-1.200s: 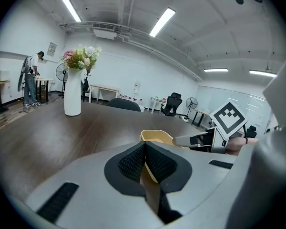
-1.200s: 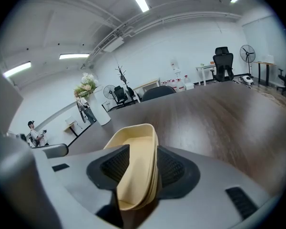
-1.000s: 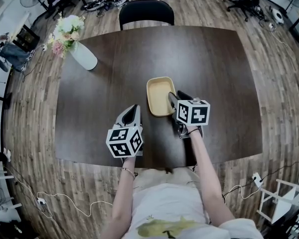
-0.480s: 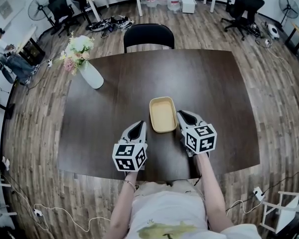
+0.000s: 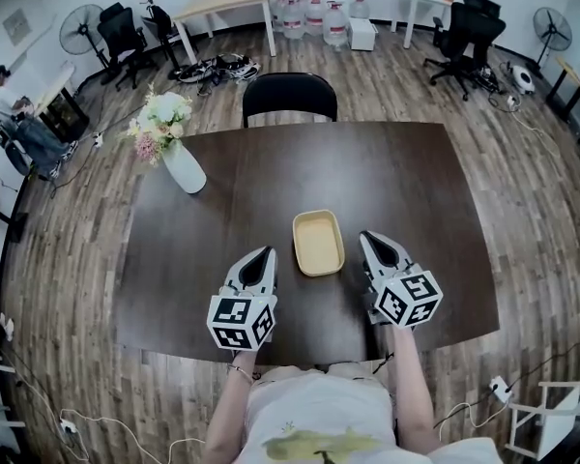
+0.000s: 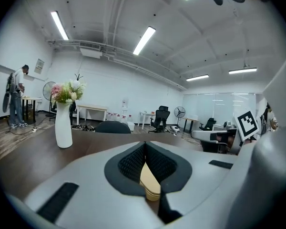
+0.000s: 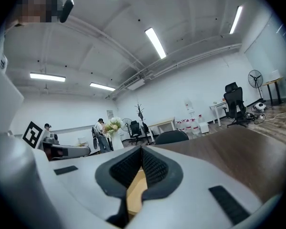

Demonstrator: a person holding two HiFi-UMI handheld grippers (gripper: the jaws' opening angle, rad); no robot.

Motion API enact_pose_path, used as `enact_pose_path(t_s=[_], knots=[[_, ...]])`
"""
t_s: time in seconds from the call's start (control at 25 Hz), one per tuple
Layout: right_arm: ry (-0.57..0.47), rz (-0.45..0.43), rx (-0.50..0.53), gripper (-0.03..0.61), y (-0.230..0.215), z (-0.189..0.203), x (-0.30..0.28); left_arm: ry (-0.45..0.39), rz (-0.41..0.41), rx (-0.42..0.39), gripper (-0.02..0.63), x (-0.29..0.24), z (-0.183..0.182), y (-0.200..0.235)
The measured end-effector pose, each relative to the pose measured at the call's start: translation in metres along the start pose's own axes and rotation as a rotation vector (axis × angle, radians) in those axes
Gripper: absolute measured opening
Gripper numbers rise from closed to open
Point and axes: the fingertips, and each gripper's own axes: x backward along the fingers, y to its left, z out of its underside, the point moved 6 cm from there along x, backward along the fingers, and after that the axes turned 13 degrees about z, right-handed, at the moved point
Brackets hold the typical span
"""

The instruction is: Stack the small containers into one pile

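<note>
Dark wooden table (image 5: 198,259) bears our tan containers (image 5: 318,243), apparently nested, between both grippers. Left gripper (image 5: 261,252) is clenched empty; right gripper (image 5: 369,236) has just been closing on nothing. We risk knocking the pile if either swings inward.

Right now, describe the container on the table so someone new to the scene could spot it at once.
Find the big dark table with a black chair at its far side. Between the left tool and the right tool lies the tan container. It alone is flat, tan and round-cornered; its only neighbour, a tall white vase, stands at the far left.
</note>
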Motion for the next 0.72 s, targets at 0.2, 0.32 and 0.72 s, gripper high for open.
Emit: enact_pose_path(t_s=[0.2,0.32,0.72], knots=[[-0.05,0.011,-0.014,0.023,-0.007,-0.022,0.011,-0.05,0.016,-0.049,0.025,0.006,-0.025,-0.001],[-0.076,0.027,-0.021,0.021,-0.009,-0.032,0.016,-0.069,0.008,-0.068,0.025,0.01,-0.034,0.001],[-0.11,0.045,0.01,0.021,-0.003,-0.045,0.022,-0.114,-0.043,-0.077,0.025,0.027,-0.049,0.017]])
